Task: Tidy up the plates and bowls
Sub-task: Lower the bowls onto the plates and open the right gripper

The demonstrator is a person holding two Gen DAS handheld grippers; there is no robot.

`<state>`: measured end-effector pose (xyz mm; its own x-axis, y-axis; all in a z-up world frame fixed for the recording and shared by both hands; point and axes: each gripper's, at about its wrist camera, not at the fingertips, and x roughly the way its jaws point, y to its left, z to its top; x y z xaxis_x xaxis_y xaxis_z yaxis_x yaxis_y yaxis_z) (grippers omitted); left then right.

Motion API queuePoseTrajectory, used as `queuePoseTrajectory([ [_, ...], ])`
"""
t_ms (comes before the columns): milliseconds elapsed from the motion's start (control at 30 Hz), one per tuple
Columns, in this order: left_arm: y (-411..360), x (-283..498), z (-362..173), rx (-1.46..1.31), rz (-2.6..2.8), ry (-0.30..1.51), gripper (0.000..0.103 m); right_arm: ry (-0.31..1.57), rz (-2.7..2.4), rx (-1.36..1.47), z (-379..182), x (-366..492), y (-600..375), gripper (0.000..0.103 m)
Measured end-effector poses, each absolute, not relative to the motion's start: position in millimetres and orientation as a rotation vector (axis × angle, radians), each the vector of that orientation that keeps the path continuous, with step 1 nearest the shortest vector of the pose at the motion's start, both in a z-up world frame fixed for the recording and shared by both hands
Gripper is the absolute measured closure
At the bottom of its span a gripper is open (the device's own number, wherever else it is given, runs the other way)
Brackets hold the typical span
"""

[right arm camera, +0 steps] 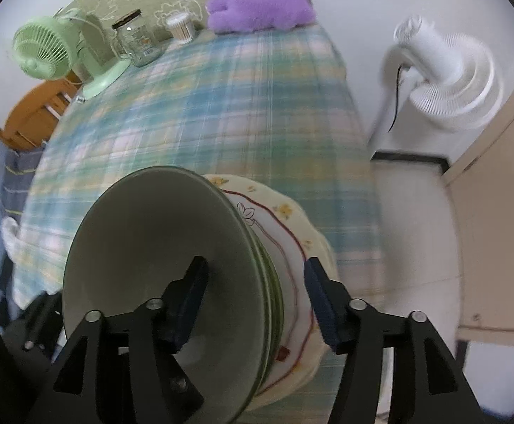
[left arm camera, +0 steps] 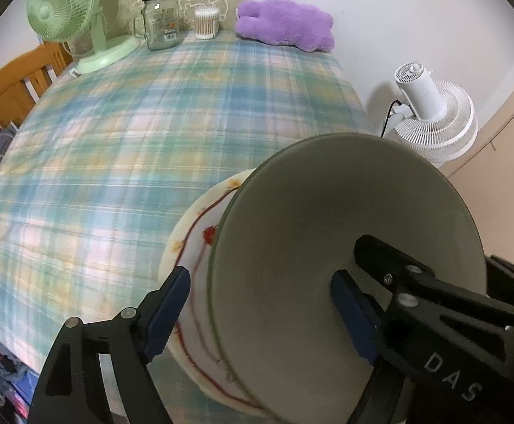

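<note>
In the lower part of the left wrist view, the left gripper (left arm camera: 260, 312) stands wide, its pads straddling the grey-green bowl's (left arm camera: 345, 265) rim without pressing. The right gripper (right arm camera: 255, 304) likewise gapes across the opposite rim of that bowl, clear of it. The bowl sits on a flowered plate (left arm camera: 193, 226) at the plaid tablecloth's (left arm camera: 133, 148) near edge. Open cloth stretches to the upper left; a green fan (left arm camera: 66, 10), jar (left arm camera: 161, 21) and purple plush (left arm camera: 285, 23) line the top edge.
</note>
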<state>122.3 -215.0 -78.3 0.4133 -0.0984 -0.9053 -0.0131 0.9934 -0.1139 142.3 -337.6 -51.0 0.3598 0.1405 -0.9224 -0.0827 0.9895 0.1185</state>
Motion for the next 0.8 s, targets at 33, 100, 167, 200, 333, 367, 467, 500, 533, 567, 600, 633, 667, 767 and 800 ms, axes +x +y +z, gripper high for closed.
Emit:
queuePoseTrajectory([
  [33,-214.3,120.5,-75.9,-0.099,-0.052,1.140,0.020,1.186,0.139,0.046,-49.9,140.2,-337.7,0.038],
  [100,-211.4,116.6,-69.7,-0.078,-0.043,1.123,0.017,1.167,0.129,0.050,-46.1,134.3,-336.8,0.034],
  [167,-209.2,113.9,-63.5,-0.061,-0.046,1.100,0.016,1.152,0.117,0.059,-42.5,130.8,-337.1,0.033],
  [200,-208.1,112.2,-59.6,-0.052,-0.054,1.086,0.015,1.140,0.110,0.067,-40.0,128.7,-337.0,0.033],
  [333,-203.3,105.9,-42.8,-0.034,-0.099,1.027,0.015,1.086,0.082,0.083,-26.9,119.6,-334.3,0.032],
  [367,-200.5,104.1,-38.0,-0.027,-0.109,1.004,0.015,1.066,0.063,0.078,-21.4,116.8,-332.4,0.032],
  [467,-188.2,100.7,-25.1,-0.012,-0.136,0.946,0.015,1.005,0.018,0.083,-7.5,108.1,-326.9,0.029],
  [500,-182.0,99.3,-21.1,-0.009,-0.146,0.930,0.015,0.981,-0.004,0.089,-2.5,104.1,-323.9,0.028],
  [533,-177.8,99.1,-19.2,-0.007,-0.154,0.924,0.015,0.963,-0.016,0.097,0.8,101.3,-321.2,0.028],
  [567,-170.6,97.9,-16.7,-0.007,-0.167,0.916,0.015,0.950,-0.025,0.109,3.5,98.2,-317.6,0.028],
  [600,-164.8,96.7,-15.1,-0.009,-0.173,0.909,0.015,0.940,-0.040,0.122,6.0,94.5,-312.7,0.028],
  [633,-156.0,94.4,-12.5,-0.008,-0.169,0.894,0.015,0.930,-0.053,0.132,8.1,91.4,-308.4,0.028],
  [667,-147.3,92.0,-10.4,-0.004,-0.167,0.881,0.015,0.917,-0.062,0.142,10.5,87.4,-302.5,0.028],
  [767,-120.6,85.2,-7.4,0.001,-0.161,0.860,0.014,0.883,-0.073,0.147,16.0,75.9,-279.3,0.028],
  [800,-109.5,82.1,-6.9,0.001,-0.159,0.851,0.014,0.871,-0.072,0.147,17.5,72.0,-269.5,0.028],
])
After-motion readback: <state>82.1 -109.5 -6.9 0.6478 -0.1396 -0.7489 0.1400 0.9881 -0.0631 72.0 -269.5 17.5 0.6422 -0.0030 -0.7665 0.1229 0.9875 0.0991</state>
